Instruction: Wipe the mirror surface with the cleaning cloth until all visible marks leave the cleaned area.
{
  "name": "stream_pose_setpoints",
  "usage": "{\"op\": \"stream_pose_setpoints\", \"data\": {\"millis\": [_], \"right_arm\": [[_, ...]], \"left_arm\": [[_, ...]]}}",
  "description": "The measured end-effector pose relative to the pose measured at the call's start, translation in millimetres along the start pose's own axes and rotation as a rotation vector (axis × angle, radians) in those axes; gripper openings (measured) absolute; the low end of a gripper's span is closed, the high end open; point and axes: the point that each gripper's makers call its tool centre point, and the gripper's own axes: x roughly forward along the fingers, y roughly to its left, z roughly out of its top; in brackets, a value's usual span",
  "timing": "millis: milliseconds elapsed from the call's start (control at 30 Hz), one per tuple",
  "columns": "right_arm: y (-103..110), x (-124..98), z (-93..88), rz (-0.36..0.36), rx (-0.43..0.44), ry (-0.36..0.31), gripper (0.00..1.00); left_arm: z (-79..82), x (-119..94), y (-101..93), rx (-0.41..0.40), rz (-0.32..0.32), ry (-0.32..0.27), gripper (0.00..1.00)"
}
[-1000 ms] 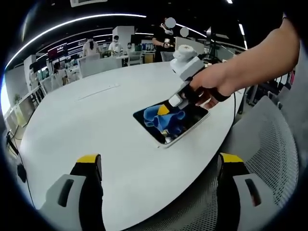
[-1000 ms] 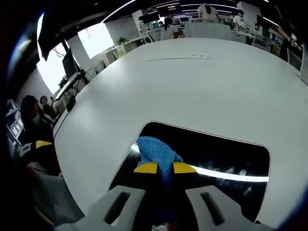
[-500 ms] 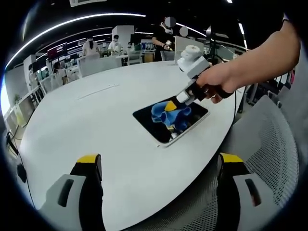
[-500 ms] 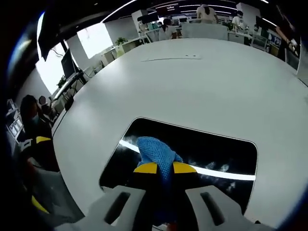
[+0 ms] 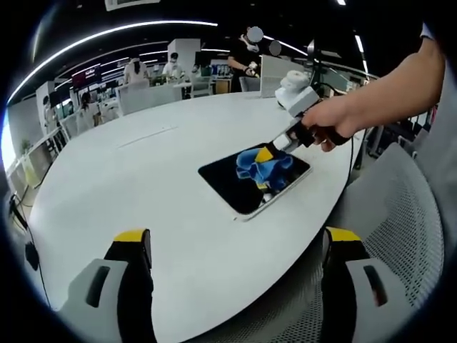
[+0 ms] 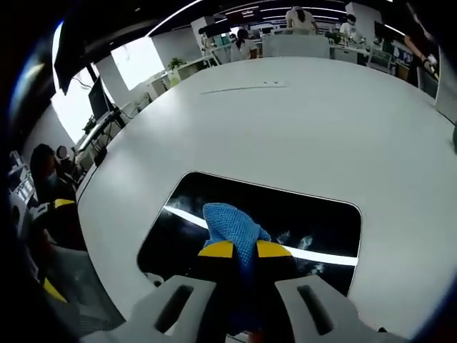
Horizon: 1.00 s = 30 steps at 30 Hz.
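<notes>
- Mirror (image 6: 235, 214) lies flat on the white table (image 6: 285, 121), near the table's rim, showing pale streaks and marks.
- Left gripper (image 5: 235, 246) hangs above the table's rim short of the mirror, jaws spread wide, holding nothing.
- Right gripper (image 6: 244, 249) pinches the blue cleaning cloth (image 6: 232, 225) and presses it on the mirror.
- Cloth (image 5: 264, 166) covers the mirror's end nearest the person's hand (image 5: 332, 125).

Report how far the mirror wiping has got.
Done: the right gripper is shut on the blue cloth, which is on the mirror. In hand: wiping it. Left: whitish smears beside the cloth remain. The left gripper hangs open, off the mirror.
</notes>
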Motion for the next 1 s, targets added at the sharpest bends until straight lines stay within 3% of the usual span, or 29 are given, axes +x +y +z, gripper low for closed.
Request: {"op": "stream_pose_setpoints", "data": {"millis": [600,733,1000], "right_arm": [[-46,-20,-7.6,-0.041,0.038,0.002,0.03],[-51,-22,-8.6,-0.058,-0.013,0.012,0.04],[-60,-27,-11.3,-0.058,0.023,0.016,0.04]], "left_arm": [[5.9,1,-0.8,0.009,0.009,-0.035,0.99],[6.0,1,0.4,0.019,0.022,-0.032,0.99],[0.2,1,-0.3,0.008,0.009,0.004,0.99]]}}
